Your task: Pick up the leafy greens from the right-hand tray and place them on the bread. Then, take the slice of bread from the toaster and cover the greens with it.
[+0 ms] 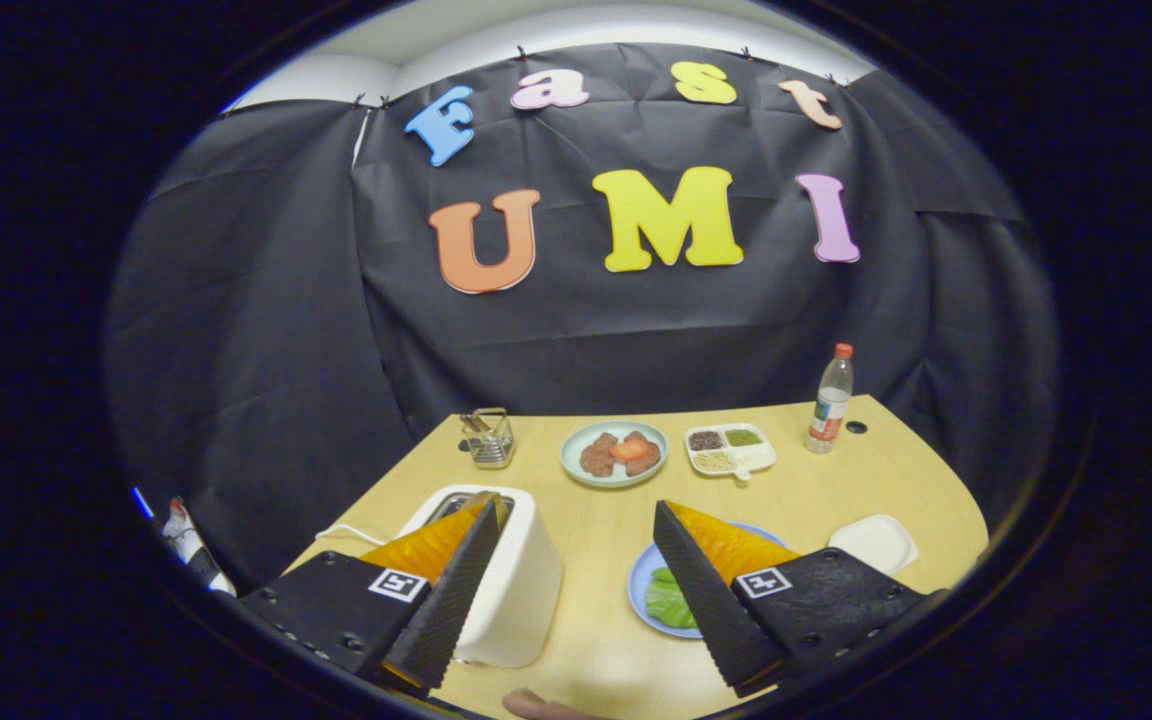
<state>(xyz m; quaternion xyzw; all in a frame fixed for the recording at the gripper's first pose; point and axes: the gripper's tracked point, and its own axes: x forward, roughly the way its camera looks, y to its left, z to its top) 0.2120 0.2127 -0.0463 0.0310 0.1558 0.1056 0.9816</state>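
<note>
My gripper (576, 508) is held above the wooden table (596, 560), open wide with nothing between its fingers. Behind the left finger stands a white toaster (516, 580), and a brownish slice edge (498, 506) shows at its slot. Leafy greens (668, 600) lie on a blue plate (641, 585) that the right finger partly covers. I cannot tell whether bread lies under the greens. Right of the right finger sits a white tray (874, 542) that looks bare.
Farther back are a pale plate of meat and tomato (614, 453), a divided white dish of seeds (731, 448), a plastic bottle with a red cap (829, 400) and a small metal rack (488, 438). A fingertip (536, 705) shows below the fingers.
</note>
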